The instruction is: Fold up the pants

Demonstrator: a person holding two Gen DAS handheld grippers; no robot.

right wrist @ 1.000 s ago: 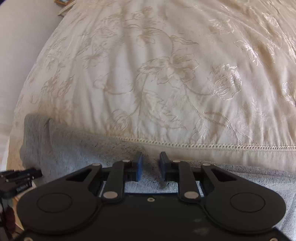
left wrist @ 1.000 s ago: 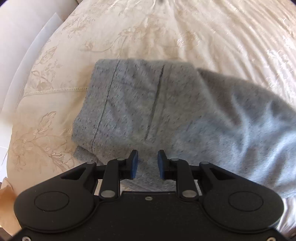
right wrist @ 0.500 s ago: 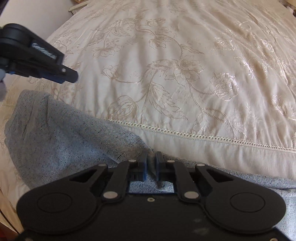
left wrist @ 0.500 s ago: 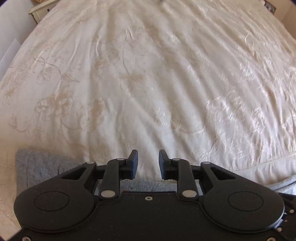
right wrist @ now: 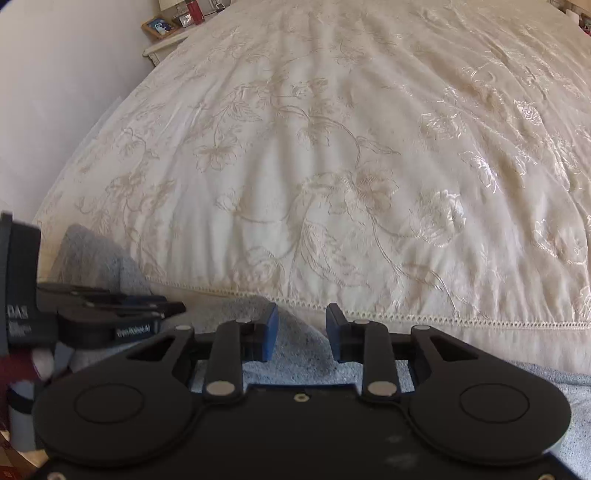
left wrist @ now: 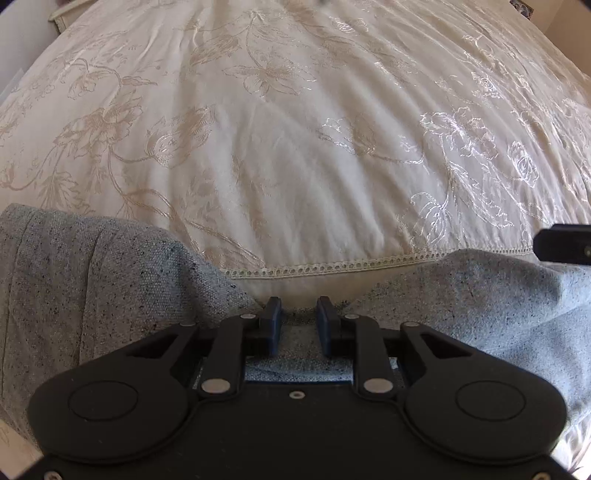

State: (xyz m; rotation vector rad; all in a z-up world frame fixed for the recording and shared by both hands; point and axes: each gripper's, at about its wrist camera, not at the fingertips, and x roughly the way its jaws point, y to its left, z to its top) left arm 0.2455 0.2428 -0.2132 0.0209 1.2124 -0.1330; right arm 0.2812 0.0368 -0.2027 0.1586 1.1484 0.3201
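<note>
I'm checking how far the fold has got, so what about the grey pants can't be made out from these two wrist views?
- Pants, left wrist view: near part hidden under the left gripper body; sides cut off by the frame.
- Pants, right wrist view: mostly behind the right gripper, whose jaws are opening.
- Whole fold shape: in neither view.
- Shelf items: too small.

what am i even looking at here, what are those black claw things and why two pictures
Each picture comes from a camera mounted on a hand-held gripper; a person holds one in each hand. The black shape at the bottom is that gripper's own body and two blue-padded fingers. One picture looks along the left gripper, the other along the right gripper, where the left one also shows at the side. Grey pants lie bunched on a cream embroidered bedspread. Fabric sits between both pairs of fingers, but neither clamps it; the right jaws are opening.
</note>
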